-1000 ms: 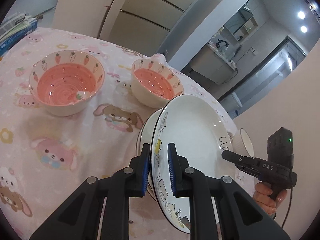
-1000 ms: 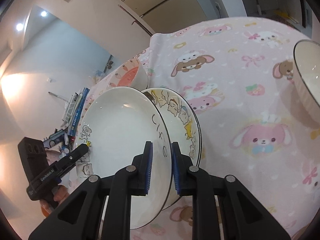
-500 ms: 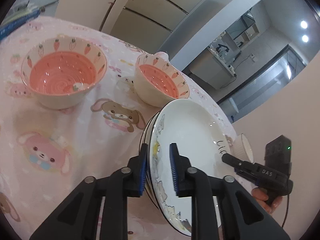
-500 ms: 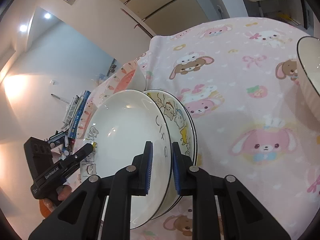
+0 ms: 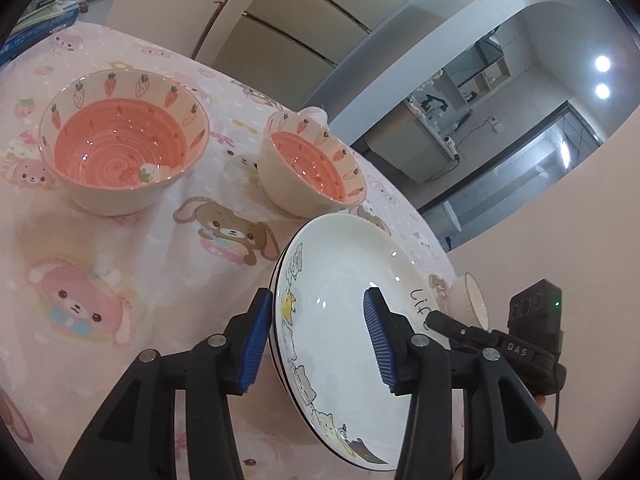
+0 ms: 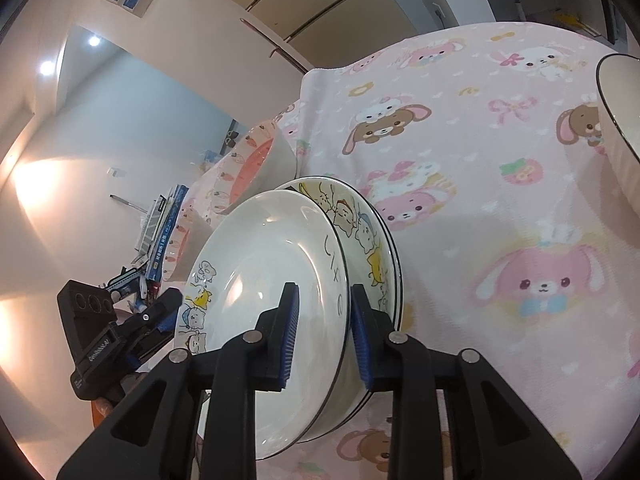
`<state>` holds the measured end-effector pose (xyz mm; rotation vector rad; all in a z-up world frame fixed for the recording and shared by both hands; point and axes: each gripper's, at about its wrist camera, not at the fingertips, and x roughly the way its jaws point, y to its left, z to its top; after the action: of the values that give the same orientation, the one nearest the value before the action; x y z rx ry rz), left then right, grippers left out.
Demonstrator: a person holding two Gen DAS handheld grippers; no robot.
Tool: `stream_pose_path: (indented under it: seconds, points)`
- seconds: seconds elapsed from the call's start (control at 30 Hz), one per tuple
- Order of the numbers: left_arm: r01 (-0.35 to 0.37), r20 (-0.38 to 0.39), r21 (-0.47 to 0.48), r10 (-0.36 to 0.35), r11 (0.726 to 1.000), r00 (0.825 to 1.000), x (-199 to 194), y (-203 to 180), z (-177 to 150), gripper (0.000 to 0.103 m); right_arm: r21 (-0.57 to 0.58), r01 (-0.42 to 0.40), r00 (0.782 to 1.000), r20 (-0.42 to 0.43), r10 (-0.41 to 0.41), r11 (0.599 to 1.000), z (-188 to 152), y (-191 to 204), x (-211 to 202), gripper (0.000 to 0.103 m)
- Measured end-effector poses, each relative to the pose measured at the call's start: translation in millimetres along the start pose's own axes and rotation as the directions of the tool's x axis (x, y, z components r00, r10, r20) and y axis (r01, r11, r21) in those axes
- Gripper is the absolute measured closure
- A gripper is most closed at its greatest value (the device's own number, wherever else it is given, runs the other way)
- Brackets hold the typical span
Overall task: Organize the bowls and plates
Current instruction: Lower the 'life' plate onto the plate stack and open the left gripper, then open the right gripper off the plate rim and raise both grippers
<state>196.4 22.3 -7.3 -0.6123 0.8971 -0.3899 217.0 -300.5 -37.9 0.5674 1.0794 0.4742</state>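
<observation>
Glazed white porcelain filled both views: the top plate (image 5: 348, 320), shallow, black-rimmed and printed with cartoon cats, sat nested on the plate stack (image 6: 374, 248) on the pink plush tablecloth (image 5: 100, 264), and my left gripper (image 5: 316, 334) and right gripper (image 6: 324, 332) each straddled its opposite edges with ribbed blue pads spread wide, holding nothing. I judged the stacking step finished. Beyond the stack stood two glossy carrot-print bowls, large (image 5: 124, 148) and small (image 5: 312, 172), so next I would need to back both claws off without nudging the slick rim.
</observation>
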Motion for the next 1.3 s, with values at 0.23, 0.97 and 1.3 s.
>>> stream_pose_path:
  seconds: [0.23, 0.97, 1.3]
  points:
    - [-0.091, 0.025, 0.019, 0.091, 0.996, 0.996, -9.5, 2.4, 2.7, 0.049, -0.037, 0.079, 0.996, 0.046, -0.078, 0.996, 0.0, 2.3, -6.3, 0.074]
    - [-0.138, -0.044, 0.057, 0.141, 0.989, 0.989, -0.4, -0.2, -4.6, 0.077, -0.072, 0.132, 0.99, 0.061, -0.128, 0.989, -0.1, 5.1, -10.4, 0.081]
    - [-0.163, -0.086, 0.091, 0.171, 0.982, 0.982, 10.0, -6.7, -12.0, 0.089, -0.101, 0.165, 0.985, 0.07, -0.158, 0.981, -2.2, 8.9, -11.2, 0.084]
